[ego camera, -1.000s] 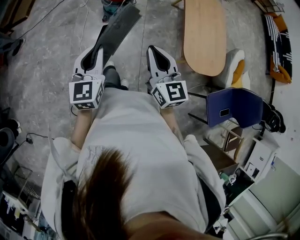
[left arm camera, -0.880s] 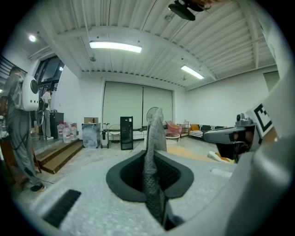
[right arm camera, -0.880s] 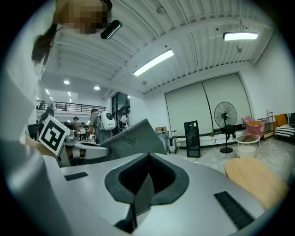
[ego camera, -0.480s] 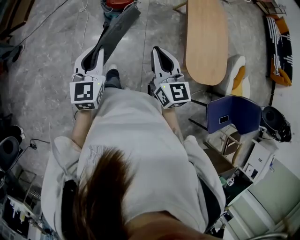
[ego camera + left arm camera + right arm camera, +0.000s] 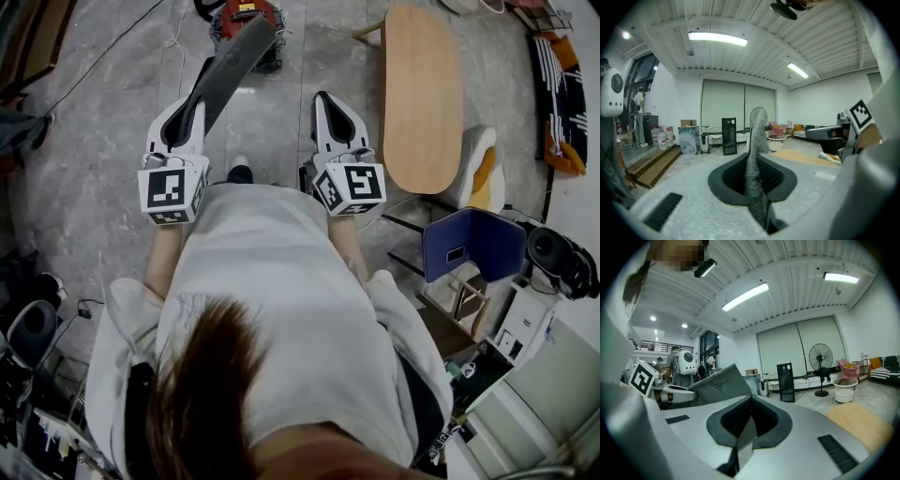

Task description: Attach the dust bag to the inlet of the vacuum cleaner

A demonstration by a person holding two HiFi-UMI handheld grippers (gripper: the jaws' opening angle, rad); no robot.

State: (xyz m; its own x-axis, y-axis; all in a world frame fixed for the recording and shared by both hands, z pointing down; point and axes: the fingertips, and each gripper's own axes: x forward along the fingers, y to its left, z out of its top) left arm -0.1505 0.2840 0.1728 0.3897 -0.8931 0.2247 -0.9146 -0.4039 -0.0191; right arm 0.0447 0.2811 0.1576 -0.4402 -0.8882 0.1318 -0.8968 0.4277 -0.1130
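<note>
Left gripper [image 5: 190,105] clamps the grey dust bag [image 5: 230,67], pointing toward the red vacuum cleaner [image 5: 246,15] across open floor [image 5: 112,112]; right gripper [image 5: 328,101] closed, empty.

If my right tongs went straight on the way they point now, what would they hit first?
Nothing close: the right tongs point over open floor, with the wooden table off to their right and the dust bag to their left. Farther on, perhaps the black upright unit; depth is unclear.
</note>
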